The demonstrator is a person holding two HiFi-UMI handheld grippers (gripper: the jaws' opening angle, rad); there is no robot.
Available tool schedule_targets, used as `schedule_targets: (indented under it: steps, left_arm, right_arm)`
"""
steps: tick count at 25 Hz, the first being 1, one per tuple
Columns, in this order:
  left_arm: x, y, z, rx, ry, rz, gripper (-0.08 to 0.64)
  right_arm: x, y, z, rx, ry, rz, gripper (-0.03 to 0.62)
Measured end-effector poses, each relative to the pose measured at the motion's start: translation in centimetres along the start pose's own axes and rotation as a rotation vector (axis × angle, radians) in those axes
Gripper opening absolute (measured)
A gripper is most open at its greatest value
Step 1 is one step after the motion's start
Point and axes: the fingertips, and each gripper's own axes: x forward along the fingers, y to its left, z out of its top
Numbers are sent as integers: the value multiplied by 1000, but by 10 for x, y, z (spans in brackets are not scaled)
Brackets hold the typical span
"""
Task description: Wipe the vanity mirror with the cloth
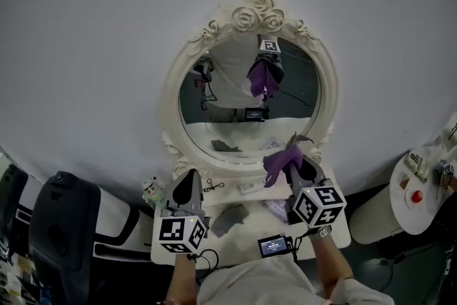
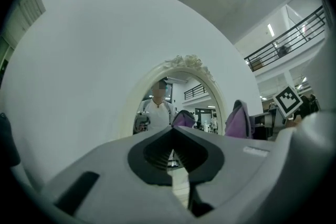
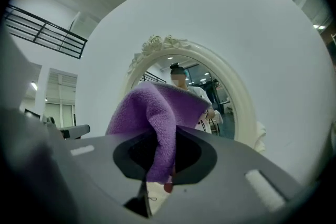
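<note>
An oval vanity mirror [image 1: 228,107] in a cream frame topped with carved roses stands against a white wall. It also shows in the left gripper view [image 2: 178,105] and the right gripper view [image 3: 212,97]. My right gripper [image 1: 291,166] is shut on a purple fleece cloth [image 1: 280,159], held just in front of the mirror's lower right rim. The cloth [image 3: 157,113] drapes over the jaws and hides the tips of the right gripper [image 3: 167,132]. My left gripper [image 1: 188,183] sits lower left of the mirror. Its jaws meet with nothing between them [image 2: 172,132]. The glass reflects the cloth and gripper.
A small white vanity top [image 1: 246,207] below the mirror carries a grey rag [image 1: 228,219], a little figurine [image 1: 151,189] and a small screen device [image 1: 275,246]. A black chair [image 1: 61,232] stands at left, a round white side table [image 1: 418,207] at right.
</note>
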Motion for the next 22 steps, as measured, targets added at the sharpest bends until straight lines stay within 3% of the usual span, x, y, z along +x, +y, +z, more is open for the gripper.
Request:
schedule_targets:
  steps: [3,10,22]
  left_arm:
    - [14,12,30,-10,-40,-9,2]
    - [27,28,95,104,-119,15,2]
    - [10,55,100,118,-105,95,2]
  right_arm:
    - [41,29,37,-58,-24,49,58]
    - [130,89,115,-132,-61,137,58]
    - [209,136,158,-150,-54,192,58]
